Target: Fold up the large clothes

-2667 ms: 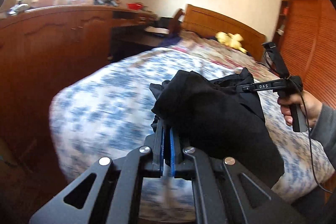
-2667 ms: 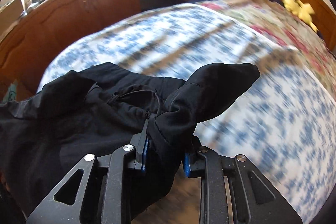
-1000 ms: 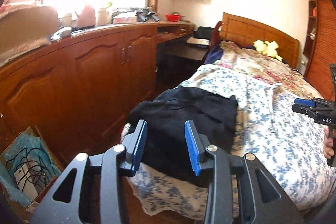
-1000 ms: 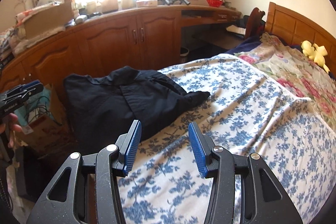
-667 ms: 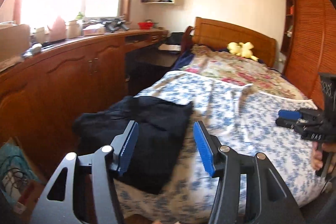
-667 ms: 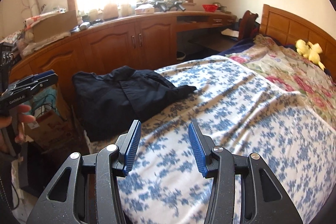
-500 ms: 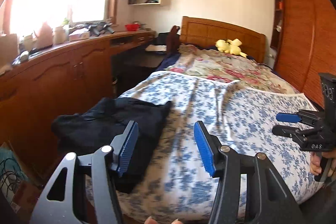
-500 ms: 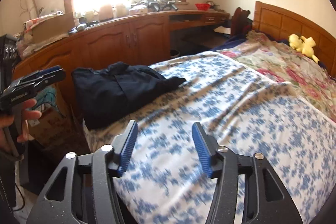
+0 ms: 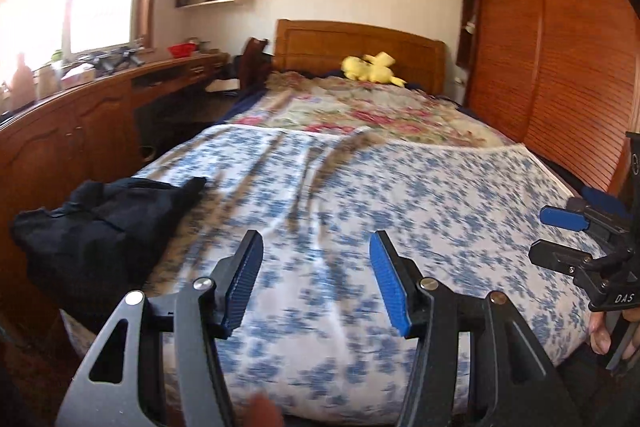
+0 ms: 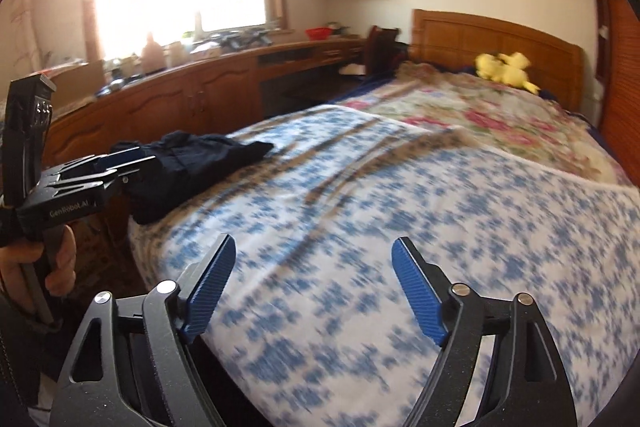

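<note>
Lying bunched at left front corner of bed [image 9: 400, 195]: dark garment [image 9: 100, 223], partly draped over edge. Looks soft, limp, light, no stiffness; best pinched at hem or collar corners, not mid-bulk. Left gripper [image 9: 316, 279] half open, holding nothing. Right gripper [image 10: 312, 287] opening wide, nothing between jaws. Both well clear of garment, over blue-flowered sheet.
</note>
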The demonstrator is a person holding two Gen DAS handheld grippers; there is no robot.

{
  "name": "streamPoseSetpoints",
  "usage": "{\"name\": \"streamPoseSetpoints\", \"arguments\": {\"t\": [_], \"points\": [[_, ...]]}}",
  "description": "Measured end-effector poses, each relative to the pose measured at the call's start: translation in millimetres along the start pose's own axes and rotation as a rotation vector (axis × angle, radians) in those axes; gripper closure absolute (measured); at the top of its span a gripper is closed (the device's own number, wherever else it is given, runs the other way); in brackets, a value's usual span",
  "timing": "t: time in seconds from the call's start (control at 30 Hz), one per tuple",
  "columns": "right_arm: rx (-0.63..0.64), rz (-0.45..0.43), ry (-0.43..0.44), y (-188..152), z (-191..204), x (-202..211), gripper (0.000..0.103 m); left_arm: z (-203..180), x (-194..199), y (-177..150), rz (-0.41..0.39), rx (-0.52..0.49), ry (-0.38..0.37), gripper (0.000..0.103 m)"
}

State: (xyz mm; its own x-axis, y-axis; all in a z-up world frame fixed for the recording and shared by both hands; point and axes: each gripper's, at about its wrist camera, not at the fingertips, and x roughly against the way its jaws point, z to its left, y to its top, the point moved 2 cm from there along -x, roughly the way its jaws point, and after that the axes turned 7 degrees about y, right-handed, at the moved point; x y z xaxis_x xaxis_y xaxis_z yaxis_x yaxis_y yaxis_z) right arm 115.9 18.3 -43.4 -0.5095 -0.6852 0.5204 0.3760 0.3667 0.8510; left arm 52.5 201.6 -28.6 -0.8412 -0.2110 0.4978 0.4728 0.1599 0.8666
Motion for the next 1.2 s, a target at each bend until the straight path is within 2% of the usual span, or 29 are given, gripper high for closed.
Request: {"name": "streamPoseSetpoints", "arguments": {"t": [0.1,0.23,0.4,0.6,0.7,0.8,1.2], "points": [[-0.040,-0.011,-0.086,-13,-22,25,0.018,-33,3,3,-0.014,-0.027,-0.024,0.048],[-0.101,-0.073,-0.174,-27,-44,66,0.018,-69,15,6,-0.035,-0.044,-0.032,0.048],[-0.167,-0.154,-0.260,-43,-59,114,0.018,-107,30,3,-0.045,-0.056,-0.106,0.048],[-0.194,-0.190,-0.327,-55,-63,144,0.018,-135,51,-2,-0.058,-0.066,-0.166,0.048],[-0.224,-0.190,-0.347,-62,-66,152,0.018,-142,55,-5,-0.053,-0.072,-0.196,0.048],[-0.229,-0.200,-0.365,-66,-66,156,0.018,-149,60,-9,-0.063,-0.098,-0.187,0.048],[-0.268,-0.213,-0.332,-78,-73,158,0.018,-150,58,-10,-0.060,-0.102,-0.177,0.048]]}}
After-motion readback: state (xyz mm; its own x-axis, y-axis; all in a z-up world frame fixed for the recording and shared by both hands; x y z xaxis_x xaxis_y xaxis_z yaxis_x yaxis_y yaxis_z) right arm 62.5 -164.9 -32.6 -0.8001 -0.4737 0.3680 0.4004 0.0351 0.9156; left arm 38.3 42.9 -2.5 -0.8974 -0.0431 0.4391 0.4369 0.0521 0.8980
